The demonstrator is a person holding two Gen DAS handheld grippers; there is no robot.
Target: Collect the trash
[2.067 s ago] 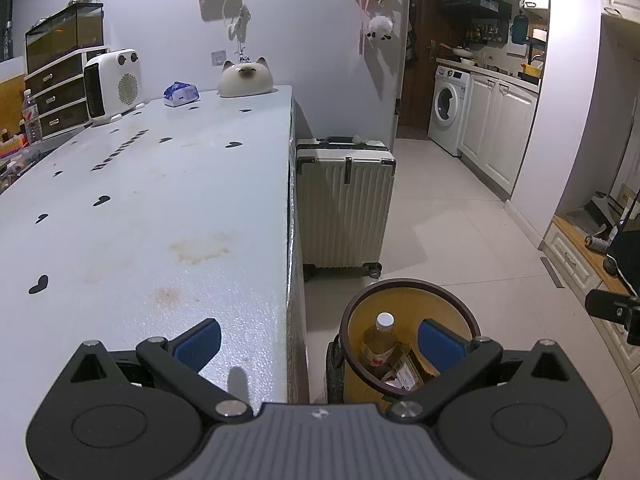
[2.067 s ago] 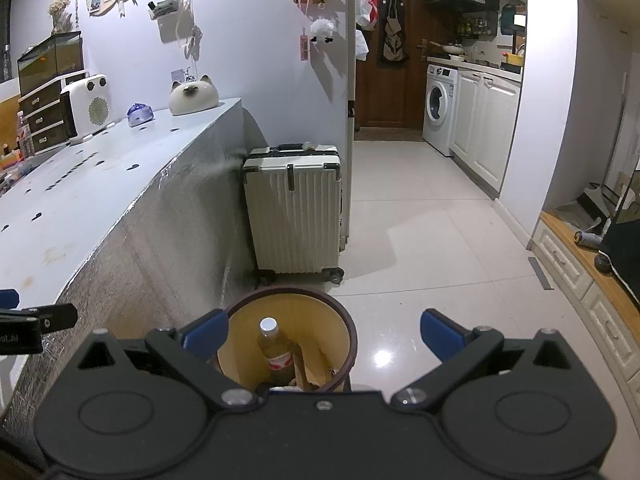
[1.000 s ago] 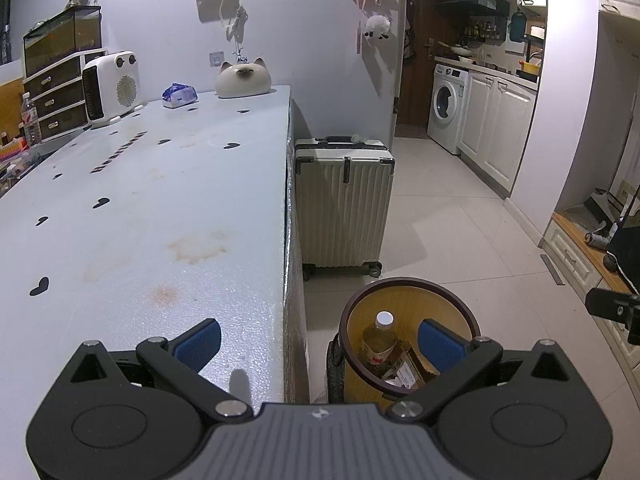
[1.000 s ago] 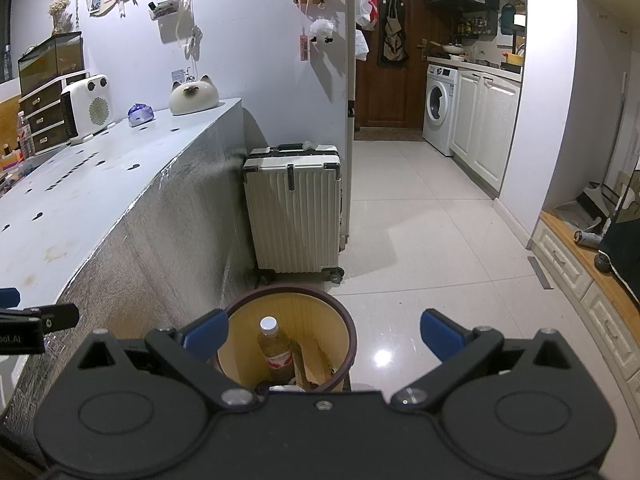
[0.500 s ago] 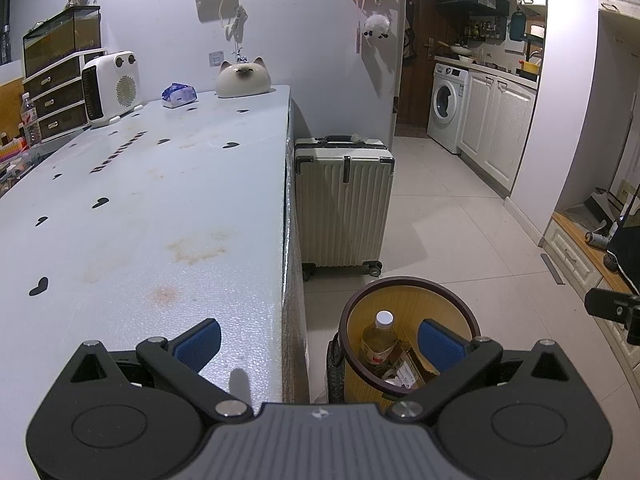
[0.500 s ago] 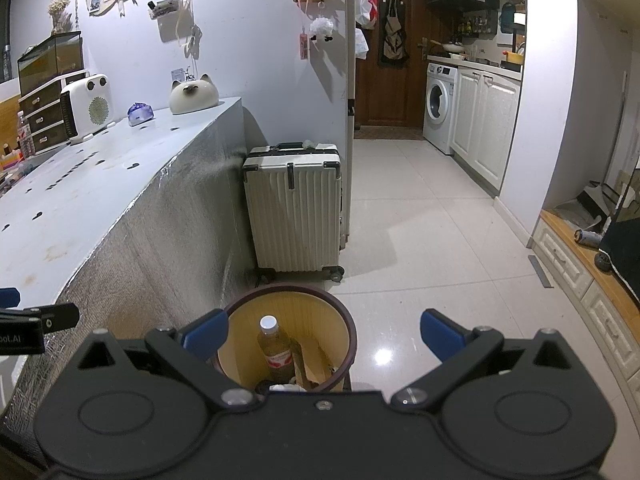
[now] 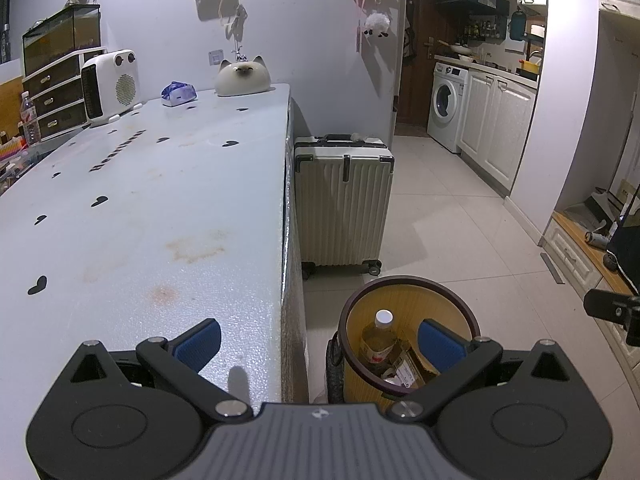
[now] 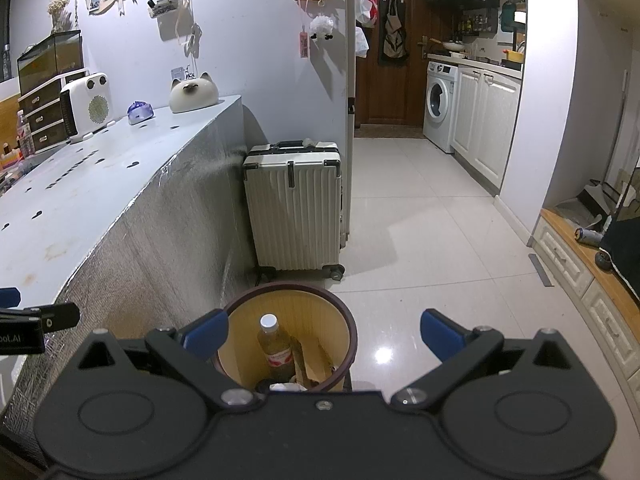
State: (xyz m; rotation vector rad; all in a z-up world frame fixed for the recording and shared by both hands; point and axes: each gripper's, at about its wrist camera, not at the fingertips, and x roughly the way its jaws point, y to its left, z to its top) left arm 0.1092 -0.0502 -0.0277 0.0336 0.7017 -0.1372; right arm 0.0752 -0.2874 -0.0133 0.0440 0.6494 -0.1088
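A round yellow trash bin (image 7: 444, 300) (image 8: 320, 312) with a dark rim stands on the floor beside the table's end. Inside it a plastic bottle (image 7: 378, 340) (image 8: 275, 346) with a white cap stands among cardboard and paper scraps (image 7: 408, 364) (image 8: 308, 360). My left gripper (image 7: 320, 340) hovers open over the table's corner and the bin, holding nothing. My right gripper (image 8: 324, 330) is open above the bin and the floor, also with nothing in it. The right gripper's tip (image 7: 612, 310) shows at the far right of the left wrist view.
A long pale table (image 7: 140, 200) runs along the left with a white heater (image 7: 110, 86), a blue packet (image 7: 178, 94) and a cat-shaped ornament (image 7: 242, 78) at its far end. A cream suitcase (image 7: 344, 200) stands against the wall beyond the bin. Tiled floor leads to the kitchen.
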